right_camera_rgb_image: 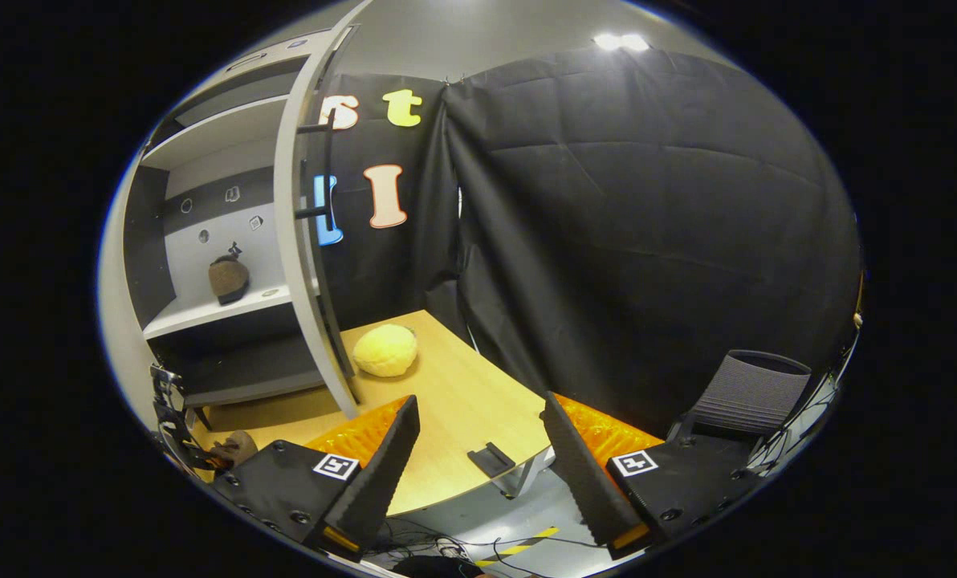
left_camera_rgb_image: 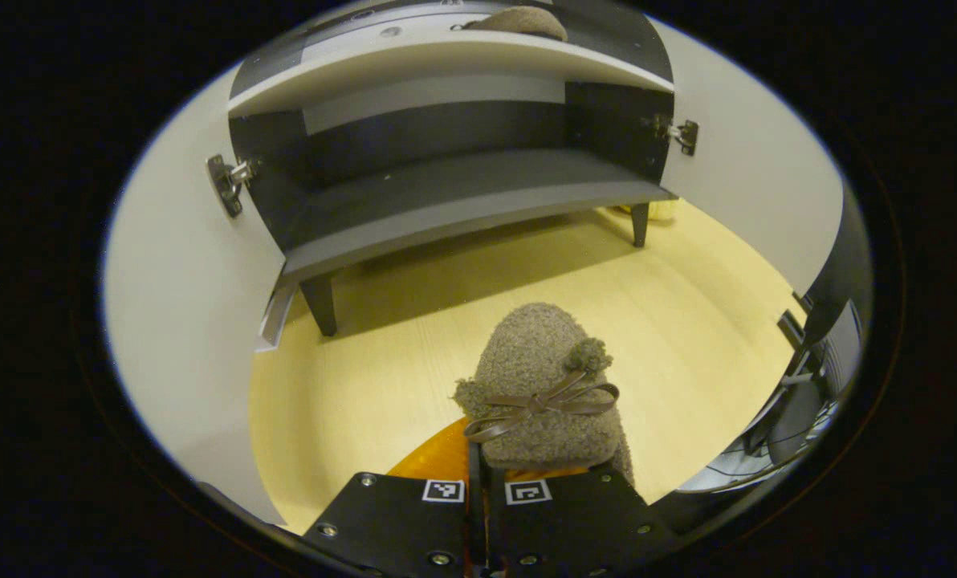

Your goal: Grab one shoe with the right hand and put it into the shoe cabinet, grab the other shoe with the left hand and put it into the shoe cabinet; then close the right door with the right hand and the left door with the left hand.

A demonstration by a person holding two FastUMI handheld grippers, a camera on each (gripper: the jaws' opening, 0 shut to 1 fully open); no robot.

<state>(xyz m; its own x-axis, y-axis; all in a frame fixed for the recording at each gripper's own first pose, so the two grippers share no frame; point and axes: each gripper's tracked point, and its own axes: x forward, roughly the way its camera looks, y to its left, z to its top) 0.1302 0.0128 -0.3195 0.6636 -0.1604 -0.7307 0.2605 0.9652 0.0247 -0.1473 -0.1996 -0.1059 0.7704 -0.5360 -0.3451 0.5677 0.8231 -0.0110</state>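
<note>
At the bottom of the left gripper view, the left gripper (left_camera_rgb_image: pixel 478 482) has its fingers clenched on one fuzzy brown shoe (left_camera_rgb_image: pixel 539 385), held above the pale wooden surface (left_camera_rgb_image: pixel 366 353). The right gripper (right_camera_rgb_image: pixel 478 466) stands released, fingers spread. Beyond, the shoe cabinet (left_camera_rgb_image: pixel 446 193) has two doors open. A second shoe (right_camera_rgb_image: pixel 228 278) rests on its upper shelf. One yellow plush (right_camera_rgb_image: pixel 384 350) lies beside the right door (right_camera_rgb_image: pixel 298 241).

Bench (right_camera_rgb_image: pixel 446 385): pale wood | Wall: black cloth (right_camera_rgb_image: pixel 647 225), 12 to 3 o'clock | Chair (right_camera_rgb_image: pixel 747 393): grey, 4 o'clock | Ceiling light (right_camera_rgb_image: pixel 621 40): on, 1 o'clock
</note>
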